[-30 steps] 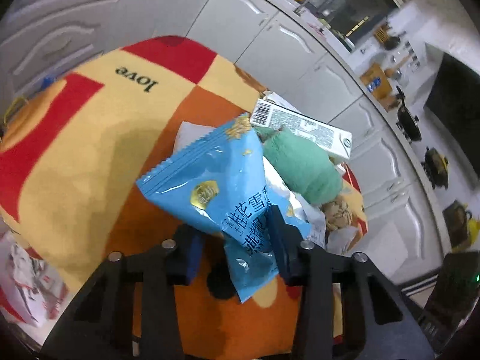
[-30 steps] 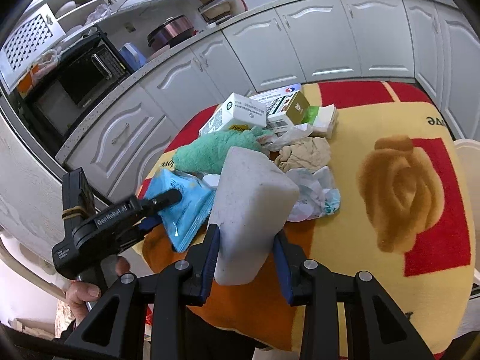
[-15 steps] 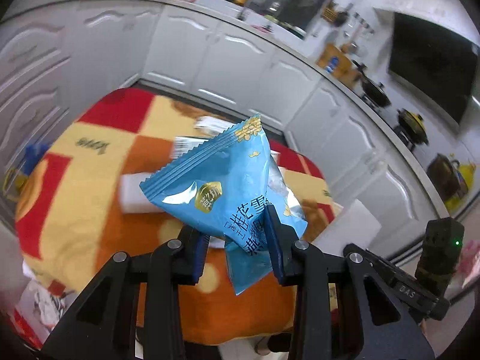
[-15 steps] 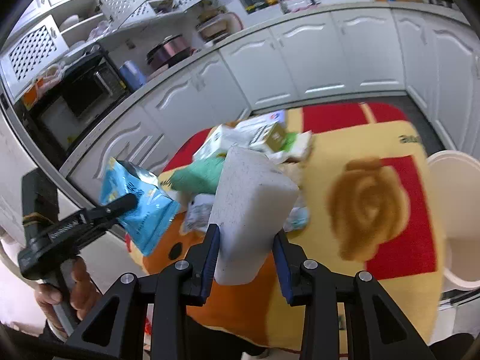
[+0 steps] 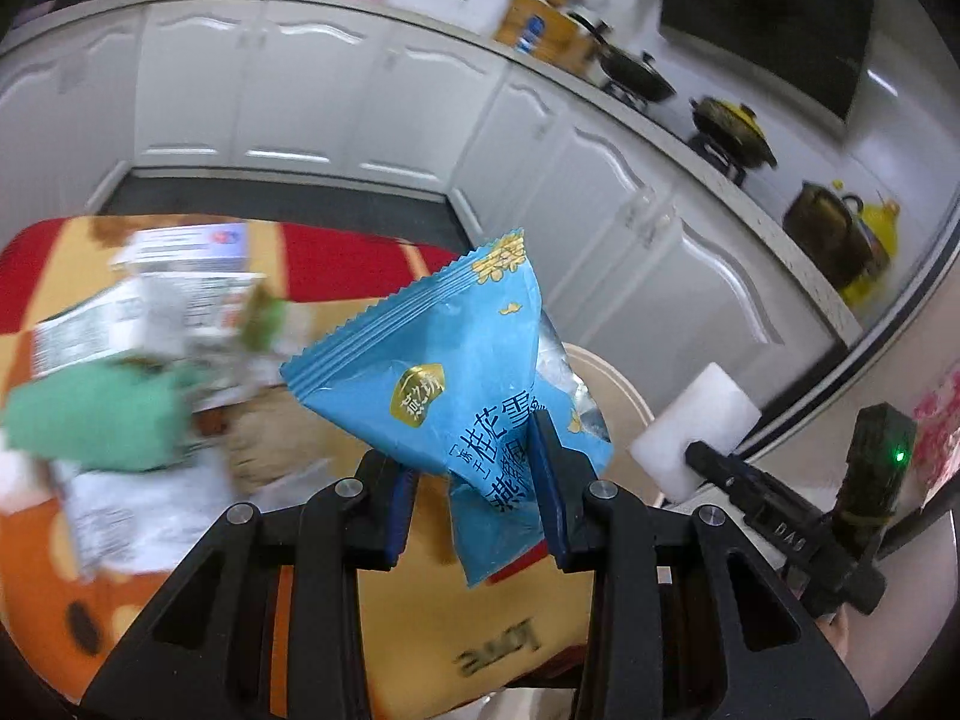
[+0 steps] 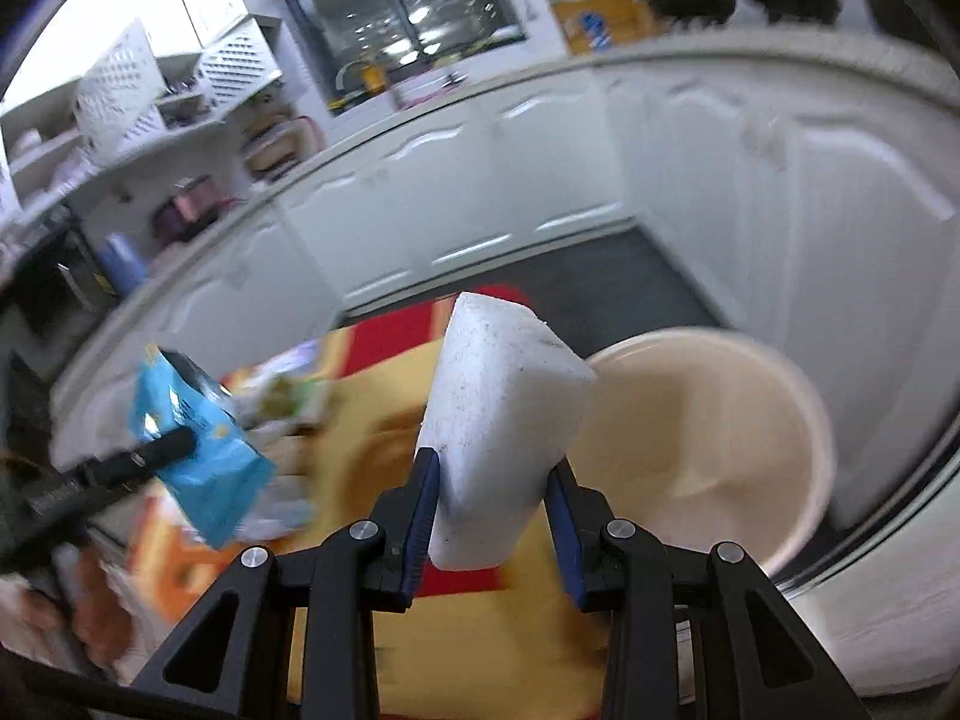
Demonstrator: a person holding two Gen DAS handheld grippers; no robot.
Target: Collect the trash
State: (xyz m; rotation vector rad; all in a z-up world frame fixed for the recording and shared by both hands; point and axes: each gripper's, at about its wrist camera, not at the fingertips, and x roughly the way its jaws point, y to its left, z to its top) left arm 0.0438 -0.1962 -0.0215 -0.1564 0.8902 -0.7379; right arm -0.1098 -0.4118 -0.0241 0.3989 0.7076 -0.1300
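My left gripper [image 5: 474,480] is shut on a blue snack wrapper [image 5: 444,372], held up above the table. The same wrapper [image 6: 198,450] shows at the left of the right wrist view, pinched by the left gripper's black fingers [image 6: 162,450]. My right gripper [image 6: 492,492] is shut on a white foam block [image 6: 498,432], with the block standing up between the pads. The block [image 5: 696,426] also shows at the right of the left wrist view. A cream bucket [image 6: 720,438] stands open beside the table, just right of the foam block.
The table wears a yellow, red and orange cloth [image 5: 372,630]. On it lie a green cloth [image 5: 96,420], cartons [image 5: 144,312] and crumpled wrappers [image 5: 120,510]. White kitchen cabinets [image 5: 630,228] ring the room. A person's hand [image 6: 78,606] grips the left tool.
Both grippers swung away from the trash pile toward the table's end, each keeping its load. The cream bucket now fills the right of the right wrist view.
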